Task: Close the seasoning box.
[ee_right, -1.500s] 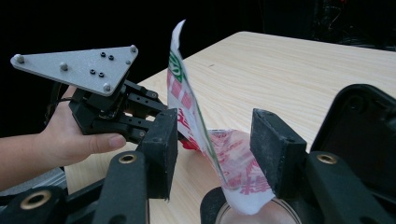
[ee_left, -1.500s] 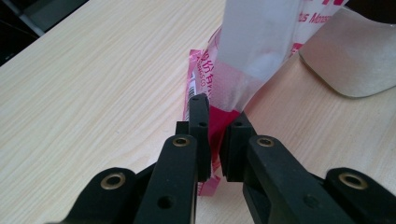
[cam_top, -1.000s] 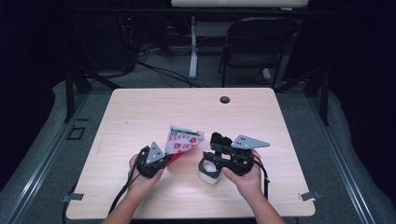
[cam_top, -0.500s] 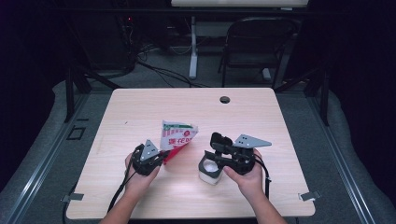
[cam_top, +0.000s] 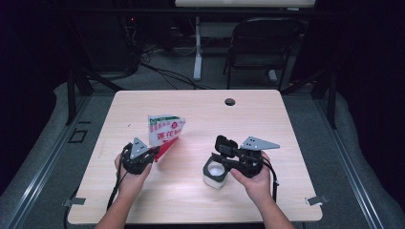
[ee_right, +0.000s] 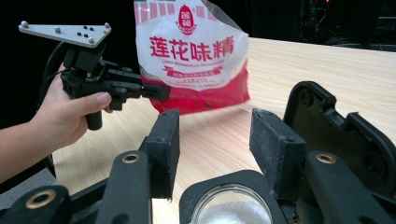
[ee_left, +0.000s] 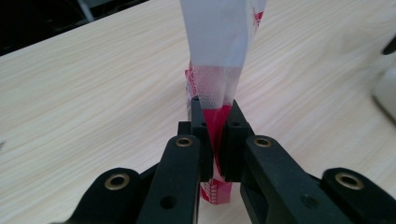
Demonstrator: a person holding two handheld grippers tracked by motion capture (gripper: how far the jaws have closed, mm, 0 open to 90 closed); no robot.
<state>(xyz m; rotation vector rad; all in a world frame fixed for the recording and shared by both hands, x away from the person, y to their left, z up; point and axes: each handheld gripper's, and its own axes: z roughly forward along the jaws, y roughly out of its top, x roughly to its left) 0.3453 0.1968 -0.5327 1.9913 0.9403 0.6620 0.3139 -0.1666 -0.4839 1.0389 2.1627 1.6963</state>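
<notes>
High view: your left gripper point(cam_top: 152, 153) is clenching one red-and-white seasoning bag point(cam_top: 165, 130) above the table's point(cam_top: 286, 119) left half, while your right gripper point(cam_top: 223, 153) is hovering released over one white-filled jar point(cam_top: 216, 172) near the front edge.

Red-and-white seasoning packet point(cam_top: 165, 131) with Chinese lettering hangs lifted off the desk, pinched at its red sealed edge, standing upright; a white jar point(cam_top: 215, 172) with a black, open rim, white powder inside, sits right of it

Recording lab, bare wooden table point(cam_top: 286, 124) on dark framed platform, loose floor cables point(cam_top: 162, 71), folding chair point(cam_top: 262, 45) behind
</notes>
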